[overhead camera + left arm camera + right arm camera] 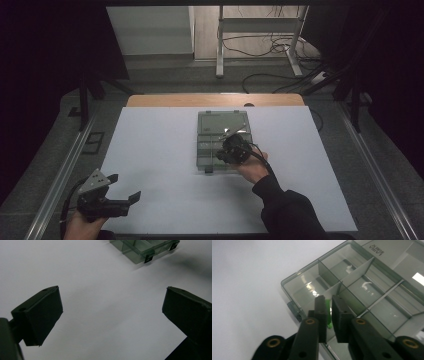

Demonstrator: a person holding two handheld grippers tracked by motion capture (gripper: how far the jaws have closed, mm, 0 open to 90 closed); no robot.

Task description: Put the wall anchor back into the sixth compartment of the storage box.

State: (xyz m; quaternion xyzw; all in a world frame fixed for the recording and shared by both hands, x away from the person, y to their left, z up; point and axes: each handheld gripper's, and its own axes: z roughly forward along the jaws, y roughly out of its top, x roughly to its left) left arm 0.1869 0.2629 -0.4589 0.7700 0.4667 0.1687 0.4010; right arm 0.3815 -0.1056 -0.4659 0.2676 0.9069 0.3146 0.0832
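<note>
Green sliver (328, 312) clenched in right tool (329, 315) over compartment box (352, 287), seen up close; left tool (122, 187) released.

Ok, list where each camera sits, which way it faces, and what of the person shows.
High view: above the table's near side, looking forward and down; both forearms, left gripper, right gripper.
Left gripper view: rides the left gripper, along open jaws over white sheet.
Right gripper view: looks down into the compartment box, pinching a green piece.
All share the box.

Dim room, grey floor (165, 80), cables (260, 47) beyond the table (150, 150).
</note>
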